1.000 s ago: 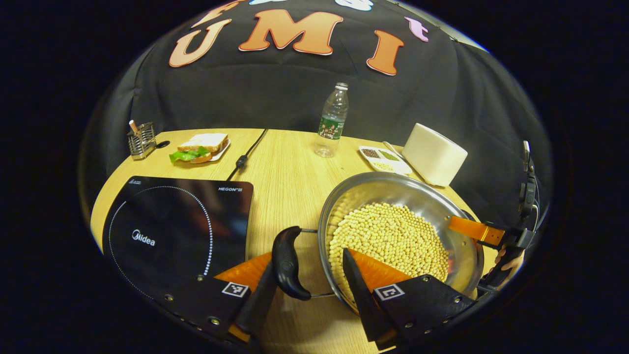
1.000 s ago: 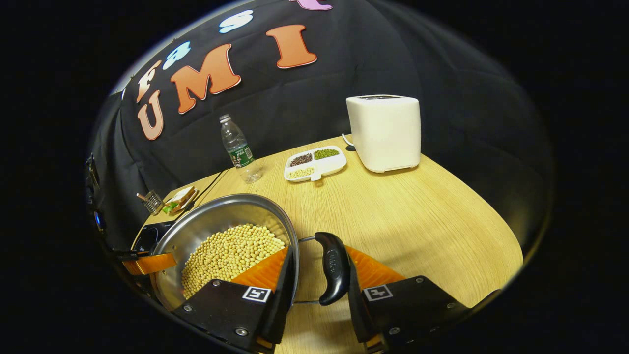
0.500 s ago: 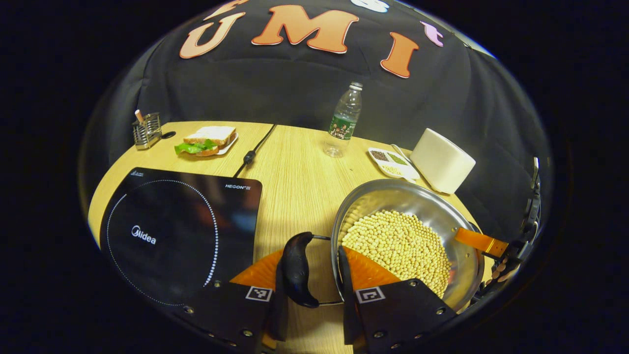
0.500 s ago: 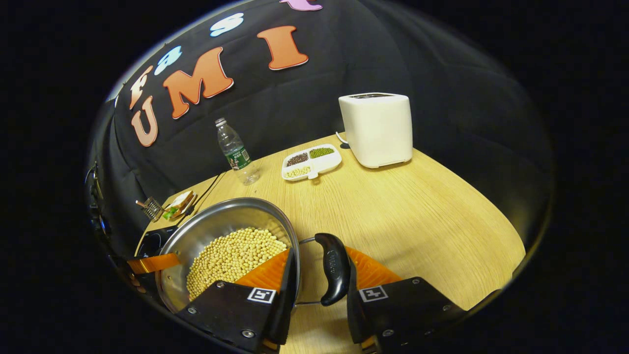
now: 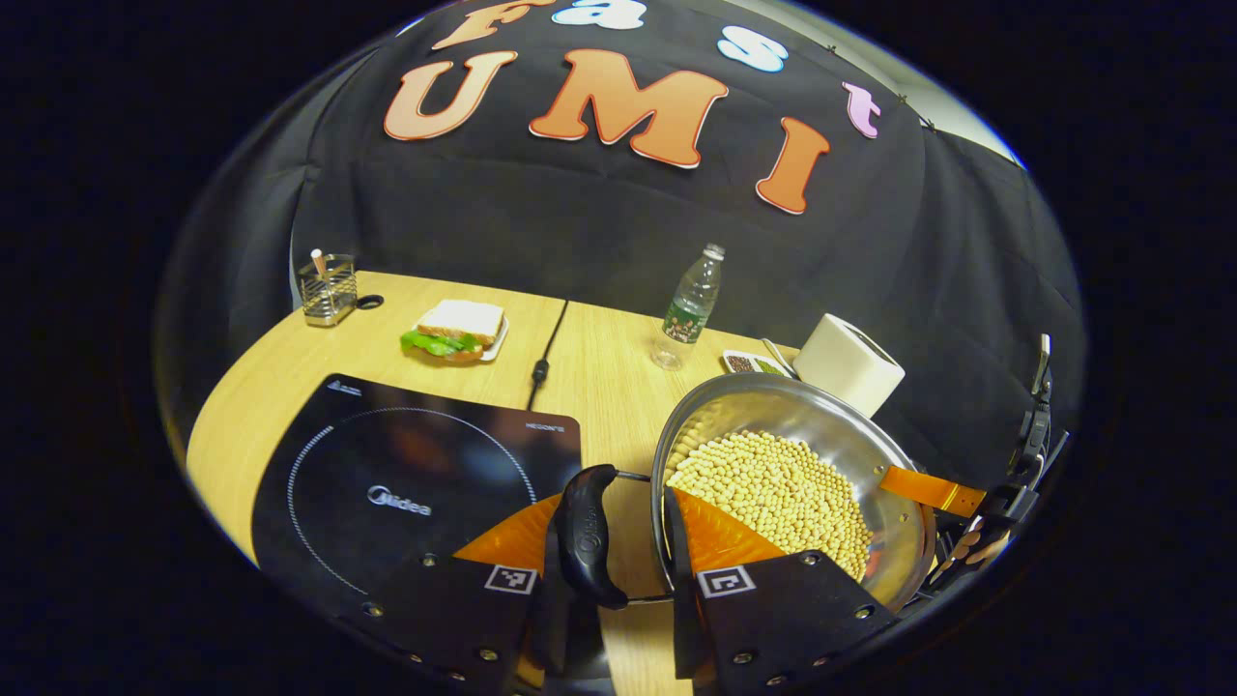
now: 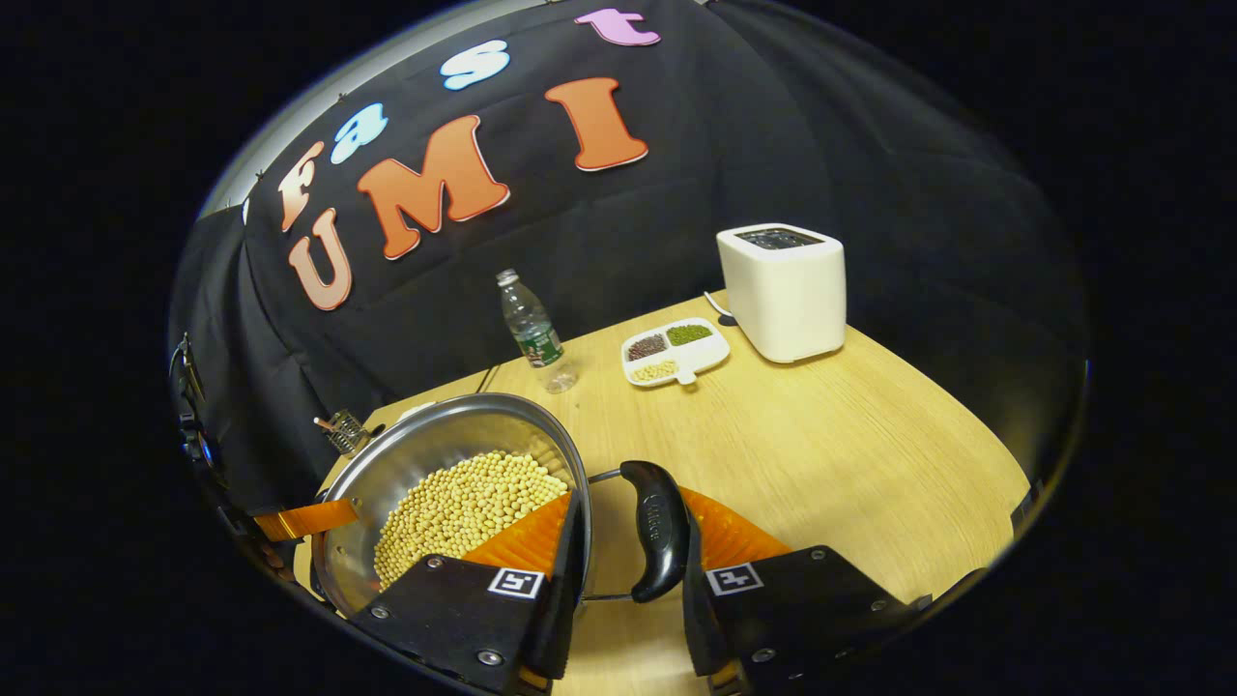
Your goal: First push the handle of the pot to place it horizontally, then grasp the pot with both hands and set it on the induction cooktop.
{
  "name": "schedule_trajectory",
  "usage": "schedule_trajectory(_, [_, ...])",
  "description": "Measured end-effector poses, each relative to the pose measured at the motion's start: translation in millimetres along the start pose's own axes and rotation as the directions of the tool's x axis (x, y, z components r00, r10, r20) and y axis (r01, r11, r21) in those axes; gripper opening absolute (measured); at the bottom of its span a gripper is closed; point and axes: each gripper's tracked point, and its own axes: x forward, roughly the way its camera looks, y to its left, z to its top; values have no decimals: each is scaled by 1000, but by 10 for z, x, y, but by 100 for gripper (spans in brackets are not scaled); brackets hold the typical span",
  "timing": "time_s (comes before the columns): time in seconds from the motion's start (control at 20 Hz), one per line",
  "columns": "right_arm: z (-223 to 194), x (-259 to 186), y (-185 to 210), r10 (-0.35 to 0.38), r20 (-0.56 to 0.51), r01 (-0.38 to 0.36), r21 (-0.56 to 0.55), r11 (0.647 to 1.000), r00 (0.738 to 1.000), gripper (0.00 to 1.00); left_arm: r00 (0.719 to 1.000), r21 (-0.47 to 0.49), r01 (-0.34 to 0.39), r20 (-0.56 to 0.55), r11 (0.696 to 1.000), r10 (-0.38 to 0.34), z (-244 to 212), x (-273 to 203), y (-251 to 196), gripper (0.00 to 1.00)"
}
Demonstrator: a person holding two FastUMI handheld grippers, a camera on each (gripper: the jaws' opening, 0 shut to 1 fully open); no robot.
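The desk (image 5: 599, 358) is light wood, with black cloth hanging behind it. On it I see a sandwich (image 5: 454, 329), a water bottle (image 5: 688, 307) and a white toaster (image 6: 785, 290).

The pot (image 5: 773, 425) is shiny and full of yellow beans (image 5: 773, 493). It seems to be up off the desk, held between my two claws. My left claw (image 5: 607, 580) is closed on the pot's black left handle (image 5: 585, 536). My right claw (image 6: 628, 565) is closed on the black right handle (image 6: 655, 530). One finger of each claw sits by the pot's rim and the other sits outside the handle.

The induction cooktop (image 5: 406, 483) is flat and black. It lies just to the left of the pot, on my left claw's side. So I think the pot must go sideways to the left, with my left claw leading. Both handles point out to the sides, so the pot should stay level. If I tip it, the beans could spill.
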Motion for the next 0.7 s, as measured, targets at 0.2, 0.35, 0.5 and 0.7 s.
schedule_trajectory(0.2, [-25,-71,580,56,-1,-56,-5,998,998,47,999,-31,-33,22,999,34,194,-392,479,45])
schedule_trajectory(0.35, [-148,-69,1014,97,-25,-97,-12,995,995,47,996,-52,-73,44,996,76,289,-617,923,45])
schedule_trajectory(0.5, [-265,-38,1408,125,-42,-126,-22,992,991,47,992,-77,-113,54,991,117,317,-792,1323,45])
schedule_trajectory(0.7, [-475,92,1794,145,-80,-147,-23,989,986,47,988,-103,-150,27,983,153,285,-837,1799,45])
